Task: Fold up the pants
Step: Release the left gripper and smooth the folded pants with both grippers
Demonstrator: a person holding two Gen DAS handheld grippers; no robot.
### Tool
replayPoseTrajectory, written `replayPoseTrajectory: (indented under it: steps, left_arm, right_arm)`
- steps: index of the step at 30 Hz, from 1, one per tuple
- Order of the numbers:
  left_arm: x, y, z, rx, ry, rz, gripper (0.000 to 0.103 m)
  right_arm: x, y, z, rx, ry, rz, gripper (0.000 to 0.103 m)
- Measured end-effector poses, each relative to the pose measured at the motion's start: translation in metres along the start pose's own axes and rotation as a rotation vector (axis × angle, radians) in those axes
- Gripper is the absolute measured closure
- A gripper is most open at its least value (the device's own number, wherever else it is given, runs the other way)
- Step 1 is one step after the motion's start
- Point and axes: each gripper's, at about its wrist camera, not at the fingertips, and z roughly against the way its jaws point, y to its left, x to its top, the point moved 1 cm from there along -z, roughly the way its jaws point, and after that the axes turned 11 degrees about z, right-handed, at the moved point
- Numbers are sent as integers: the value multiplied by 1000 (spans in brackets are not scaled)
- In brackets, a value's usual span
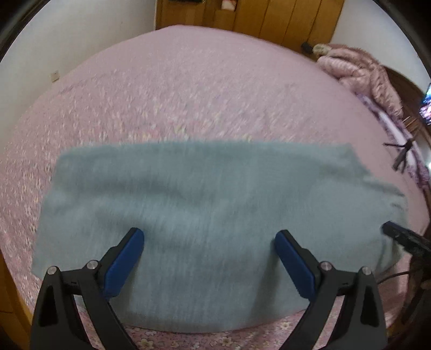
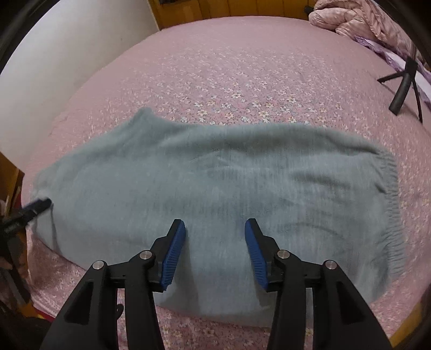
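Two tongs hover released over the folded blue-grey pants [image 1: 204, 215] on the pink floral bed [image 1: 188, 94]: left tongs [image 1: 208, 238] spread wide, right tongs [image 2: 215, 228] half spread, nothing gripped.

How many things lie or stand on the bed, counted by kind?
Grey-blue pants: 1
Pink quilted jacket: 1
Black tripod: 1
Total: 3, all on the pink flowered bedspread.
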Motion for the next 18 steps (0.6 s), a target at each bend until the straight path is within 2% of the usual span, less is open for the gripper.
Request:
replayPoseTrajectory:
  steps: [2,8,13,18]
  left_arm:
    - [1,-2,-2,6,-6,0,2]
    - [1,-4,-10,-4,5,15,0]
    - [0,-1,-12,-1,14,12,0]
    - [-3,-1,-9,-2,0,-7,0]
  right_arm:
    - [-1,-1,-2,27,-18,-6,40]
    - [-2,11,-10,29,-45,31,22]
    - [-1,14,-11,44,-30,39,17]
    - [-1,7,2,52,-21,7,22]
